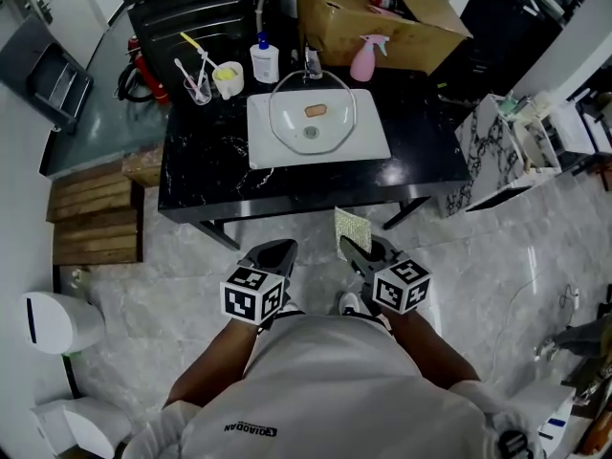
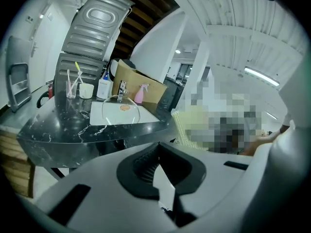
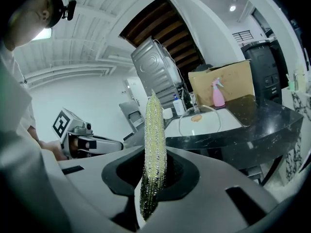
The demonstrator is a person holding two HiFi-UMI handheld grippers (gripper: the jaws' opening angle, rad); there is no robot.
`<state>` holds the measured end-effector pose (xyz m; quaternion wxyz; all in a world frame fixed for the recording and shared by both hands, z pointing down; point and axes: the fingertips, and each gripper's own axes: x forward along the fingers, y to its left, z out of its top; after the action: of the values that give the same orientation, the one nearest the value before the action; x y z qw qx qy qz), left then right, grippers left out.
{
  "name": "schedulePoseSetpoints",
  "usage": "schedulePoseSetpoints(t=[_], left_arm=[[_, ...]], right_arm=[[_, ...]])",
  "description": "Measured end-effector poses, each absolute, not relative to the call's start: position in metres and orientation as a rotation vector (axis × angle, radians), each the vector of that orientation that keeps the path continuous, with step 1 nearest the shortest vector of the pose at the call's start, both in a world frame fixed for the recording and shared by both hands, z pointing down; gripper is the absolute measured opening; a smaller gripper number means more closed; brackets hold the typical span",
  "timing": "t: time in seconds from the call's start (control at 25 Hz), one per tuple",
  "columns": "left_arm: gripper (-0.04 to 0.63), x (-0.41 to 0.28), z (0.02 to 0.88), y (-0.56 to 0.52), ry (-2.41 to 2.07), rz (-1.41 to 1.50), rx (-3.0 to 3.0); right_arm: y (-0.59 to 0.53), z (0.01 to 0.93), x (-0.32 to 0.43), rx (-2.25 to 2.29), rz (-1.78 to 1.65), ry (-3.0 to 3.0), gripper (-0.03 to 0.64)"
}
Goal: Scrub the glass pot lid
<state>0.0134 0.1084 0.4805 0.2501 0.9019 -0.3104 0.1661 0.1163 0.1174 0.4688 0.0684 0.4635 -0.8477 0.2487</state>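
Observation:
The glass pot lid (image 1: 287, 103) stands in the white sink basin (image 1: 363, 142) on the black marble table (image 1: 206, 165); the lid (image 2: 121, 111) (image 3: 200, 121) shows in both gripper views, far ahead. Both grippers are held low near my body, short of the table's front edge. My right gripper (image 1: 359, 251) (image 3: 153, 178) is shut on a yellow-green scrub sponge (image 1: 352, 229) (image 3: 154, 140) that sticks up from its jaws. My left gripper (image 1: 277, 249) (image 2: 163, 174) is shut and holds nothing. The sponge (image 2: 182, 125) also appears at the left gripper view's right.
Behind the sink stand a white pump bottle (image 1: 265, 61), a pink spray bottle (image 1: 363, 58), a yellow cup (image 1: 228, 79), a glass with toothbrushes (image 1: 198, 88) and a cardboard box (image 1: 382, 12). Wooden pallets (image 1: 96, 213) lie left, a marble-patterned stand (image 1: 492, 151) right.

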Motion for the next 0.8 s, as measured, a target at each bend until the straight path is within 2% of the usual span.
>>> schedulePoseSetpoints(t=[0.24,0.8], left_arm=[[0.015,0.037,0.463,0.100,-0.889,0.390,2.461],[0.015,0.071,0.457,0.114,-0.922,0.386,2.451]], right_arm=[[0.124,0.441,0.133,1.347,0.706,-2.637,0.080],[0.125,0.455,0.158,1.262,0.777,-2.662,0.080]])
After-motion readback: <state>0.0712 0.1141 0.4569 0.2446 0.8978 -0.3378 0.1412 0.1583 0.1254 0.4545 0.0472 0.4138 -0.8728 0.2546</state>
